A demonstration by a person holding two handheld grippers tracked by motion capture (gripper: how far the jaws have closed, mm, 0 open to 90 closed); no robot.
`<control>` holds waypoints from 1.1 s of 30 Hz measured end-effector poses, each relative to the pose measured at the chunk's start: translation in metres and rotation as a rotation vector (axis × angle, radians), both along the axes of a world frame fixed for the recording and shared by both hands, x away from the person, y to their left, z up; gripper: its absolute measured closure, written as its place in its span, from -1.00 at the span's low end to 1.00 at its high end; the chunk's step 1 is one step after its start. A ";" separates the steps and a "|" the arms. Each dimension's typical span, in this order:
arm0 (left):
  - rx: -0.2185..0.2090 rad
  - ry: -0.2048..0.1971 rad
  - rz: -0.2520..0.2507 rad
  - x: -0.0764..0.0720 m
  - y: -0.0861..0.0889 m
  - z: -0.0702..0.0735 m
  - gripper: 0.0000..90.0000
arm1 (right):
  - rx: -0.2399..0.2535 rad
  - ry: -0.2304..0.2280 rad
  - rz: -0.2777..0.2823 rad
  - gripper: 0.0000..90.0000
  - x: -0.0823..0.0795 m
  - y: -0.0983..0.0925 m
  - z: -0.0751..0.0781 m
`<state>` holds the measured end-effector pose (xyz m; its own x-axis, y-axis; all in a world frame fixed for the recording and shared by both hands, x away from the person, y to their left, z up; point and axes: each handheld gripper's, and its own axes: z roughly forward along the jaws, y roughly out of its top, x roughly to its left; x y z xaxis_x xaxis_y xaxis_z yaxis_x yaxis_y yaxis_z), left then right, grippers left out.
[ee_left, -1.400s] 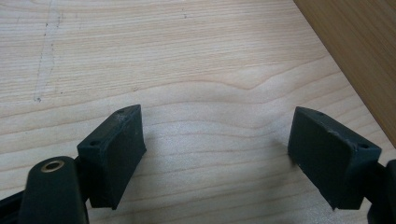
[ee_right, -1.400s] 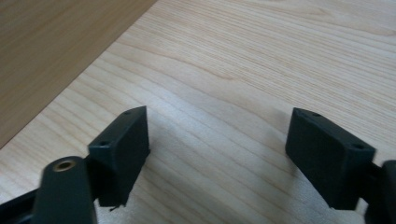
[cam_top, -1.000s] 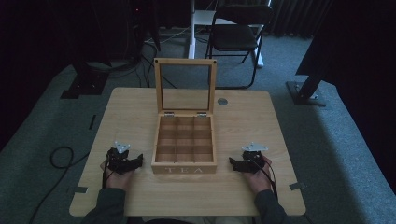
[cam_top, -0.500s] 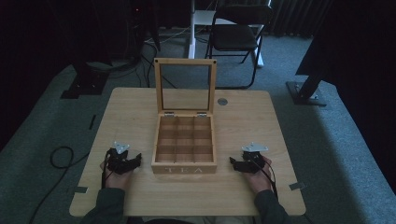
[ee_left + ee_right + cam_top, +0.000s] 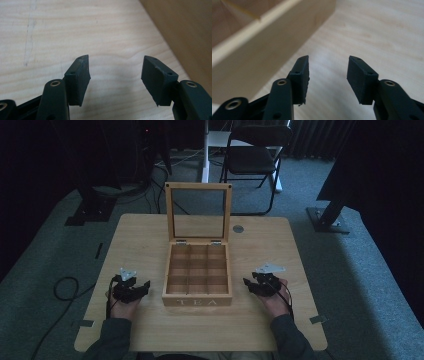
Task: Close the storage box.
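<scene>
Your wooden tea box (image 5: pixel 198 277) stands mid-table (image 5: pixel 280 245), glass-paned lid upright; its nine compartments lie in shadow, contents unreadable. Your left gripper (image 5: pixel 142 285) and right gripper (image 5: pixel 248 284) flank it, jaws apart over bare pale woodgrain, having just been closing on nothing.
</scene>
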<state>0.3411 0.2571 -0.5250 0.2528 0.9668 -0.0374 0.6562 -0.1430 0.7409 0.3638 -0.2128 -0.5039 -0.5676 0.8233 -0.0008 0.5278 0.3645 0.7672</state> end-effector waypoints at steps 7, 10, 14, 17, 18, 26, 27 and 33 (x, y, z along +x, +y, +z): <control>0.001 -0.030 -0.042 0.011 -0.004 0.021 -0.09 | 0.062 -0.019 0.000 0.23 0.021 0.005 0.023; 0.005 -0.046 -0.059 0.018 -0.008 0.031 -0.09 | 0.077 -0.030 0.004 0.25 0.030 0.008 0.030; 0.010 -0.065 -0.096 0.026 -0.015 0.043 -0.01 | 0.086 -0.039 0.019 0.33 0.043 0.014 0.037; 0.027 -0.075 -0.120 0.030 -0.021 0.049 0.00 | 0.082 -0.037 0.020 0.37 0.053 0.019 0.040; 0.033 -0.076 -0.125 0.031 -0.022 0.050 0.00 | 0.076 -0.041 0.022 0.38 0.056 0.021 0.041; 0.032 -0.102 -0.130 0.038 -0.024 0.062 -0.01 | 0.075 -0.060 0.016 0.40 0.073 0.033 0.051; 0.029 -0.106 -0.128 0.039 -0.024 0.064 -0.01 | 0.079 -0.063 0.014 0.40 0.075 0.033 0.052; 0.004 -0.118 -0.109 0.048 -0.020 0.068 -0.04 | 0.097 -0.058 -0.004 0.26 0.090 0.035 0.058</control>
